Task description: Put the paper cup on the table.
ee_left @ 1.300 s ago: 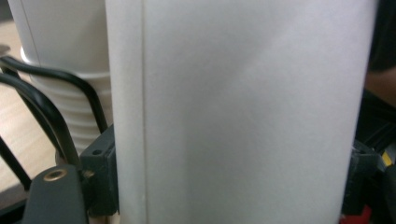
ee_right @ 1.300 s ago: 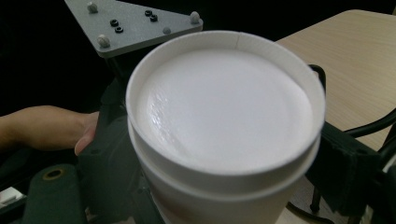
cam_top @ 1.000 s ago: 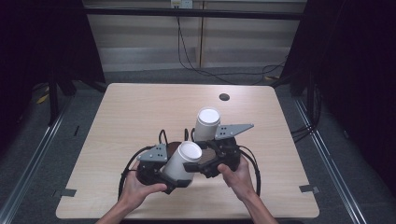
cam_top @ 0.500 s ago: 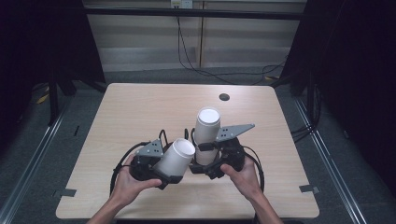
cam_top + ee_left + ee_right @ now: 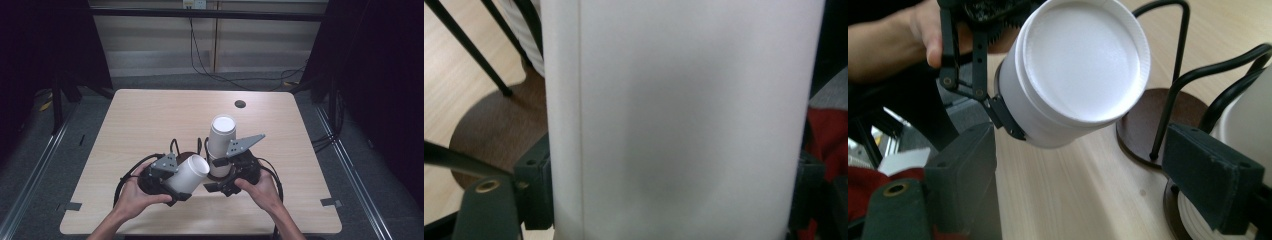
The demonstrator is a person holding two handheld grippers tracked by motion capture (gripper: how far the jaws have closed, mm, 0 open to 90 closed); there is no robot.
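The left claw is pinching a white paper cup across its wall, its jaws pressing on either side in the left gripper view. Compared with a second ago, this cup is sitting lower and further toward 7 o'clock, tilted away from the cup stack on the wire cup holder; a moment earlier it was closer beside that stack. I judge the cup is being drawn clear of the holder, so separation looks nearly done.

The right claw is at the foot of the stack at about 5 o'clock of the worktop; its jaws are standing spread in the right gripper view, with the held cup's closed bottom facing them and the holder's brown round base behind.

No brand, label or writing is readable on the cups or claws.
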